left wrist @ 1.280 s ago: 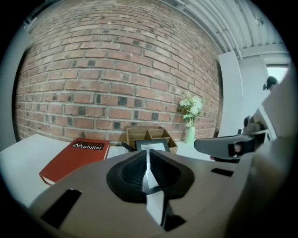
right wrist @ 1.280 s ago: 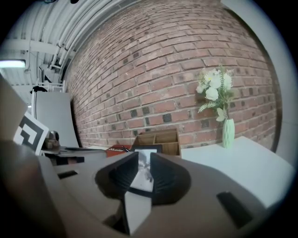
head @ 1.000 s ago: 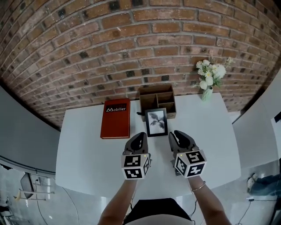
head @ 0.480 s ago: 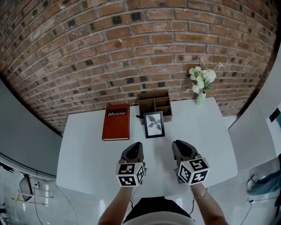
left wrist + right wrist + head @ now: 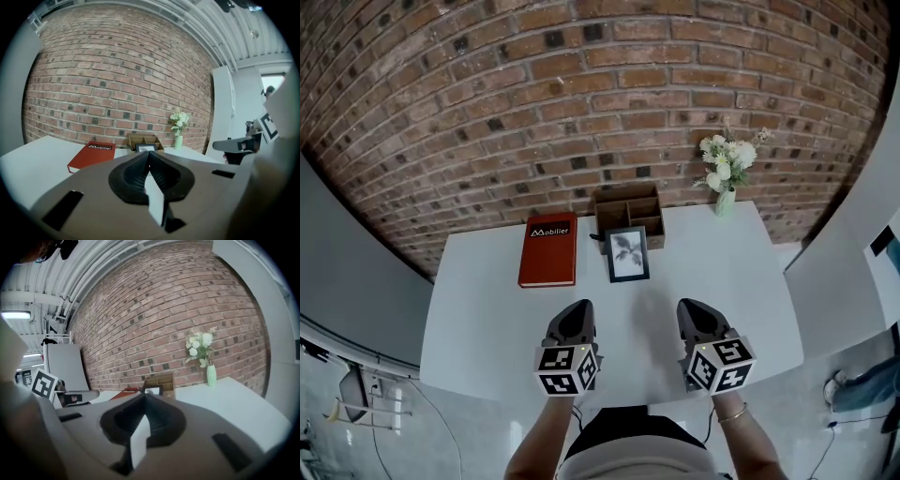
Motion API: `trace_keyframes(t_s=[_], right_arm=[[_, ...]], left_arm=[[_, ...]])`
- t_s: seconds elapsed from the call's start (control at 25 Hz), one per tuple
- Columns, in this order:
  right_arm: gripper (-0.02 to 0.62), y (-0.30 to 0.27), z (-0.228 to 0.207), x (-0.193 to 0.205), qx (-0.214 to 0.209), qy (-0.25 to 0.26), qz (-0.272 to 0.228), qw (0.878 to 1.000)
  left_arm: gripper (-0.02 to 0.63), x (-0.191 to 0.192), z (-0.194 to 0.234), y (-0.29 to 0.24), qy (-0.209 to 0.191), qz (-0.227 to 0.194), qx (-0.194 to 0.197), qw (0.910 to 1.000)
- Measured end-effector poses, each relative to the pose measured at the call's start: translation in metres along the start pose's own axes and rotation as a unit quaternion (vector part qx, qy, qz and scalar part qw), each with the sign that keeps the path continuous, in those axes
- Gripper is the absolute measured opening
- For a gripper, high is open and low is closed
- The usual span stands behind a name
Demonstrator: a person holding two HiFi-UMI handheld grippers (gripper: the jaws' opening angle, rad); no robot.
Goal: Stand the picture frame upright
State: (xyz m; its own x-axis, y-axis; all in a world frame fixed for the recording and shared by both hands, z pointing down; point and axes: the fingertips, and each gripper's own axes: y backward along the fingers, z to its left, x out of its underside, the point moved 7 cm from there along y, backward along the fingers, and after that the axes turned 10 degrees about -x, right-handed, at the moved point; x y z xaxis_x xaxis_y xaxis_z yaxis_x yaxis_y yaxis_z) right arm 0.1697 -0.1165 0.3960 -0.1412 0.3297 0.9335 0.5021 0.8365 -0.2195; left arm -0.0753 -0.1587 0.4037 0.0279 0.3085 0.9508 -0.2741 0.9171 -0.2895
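Note:
The black picture frame (image 5: 628, 253) with a grey leaf print stands upright on the white table (image 5: 487, 319), just in front of a wooden organizer box (image 5: 627, 207). It shows small and far off in the left gripper view (image 5: 146, 148) and in the right gripper view (image 5: 153, 390). My left gripper (image 5: 577, 309) hovers over the near part of the table, well short of the frame, jaws shut and empty (image 5: 148, 153). My right gripper (image 5: 692, 307) sits beside it at the same distance, also shut with nothing held (image 5: 144, 397).
A red book (image 5: 548, 253) lies flat to the left of the frame. A pale green vase of white flowers (image 5: 724, 176) stands at the back right corner. A brick wall (image 5: 581, 112) runs behind the table.
Both grippers have drawn back from the frame toward the person and spread apart. The right gripper's jaws have closed. The frame stays standing.

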Motion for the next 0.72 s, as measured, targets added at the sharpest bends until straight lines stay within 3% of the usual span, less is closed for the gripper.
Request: trace_keyframes(t_s=[0.72], right_arm=[[0.002, 0.021, 0.001, 0.004, 0.009, -0.001, -0.008, 1.000]], left_arm=[[-0.006, 0.007, 0.001, 0.018, 0.014, -0.003, -0.003, 0.9999]])
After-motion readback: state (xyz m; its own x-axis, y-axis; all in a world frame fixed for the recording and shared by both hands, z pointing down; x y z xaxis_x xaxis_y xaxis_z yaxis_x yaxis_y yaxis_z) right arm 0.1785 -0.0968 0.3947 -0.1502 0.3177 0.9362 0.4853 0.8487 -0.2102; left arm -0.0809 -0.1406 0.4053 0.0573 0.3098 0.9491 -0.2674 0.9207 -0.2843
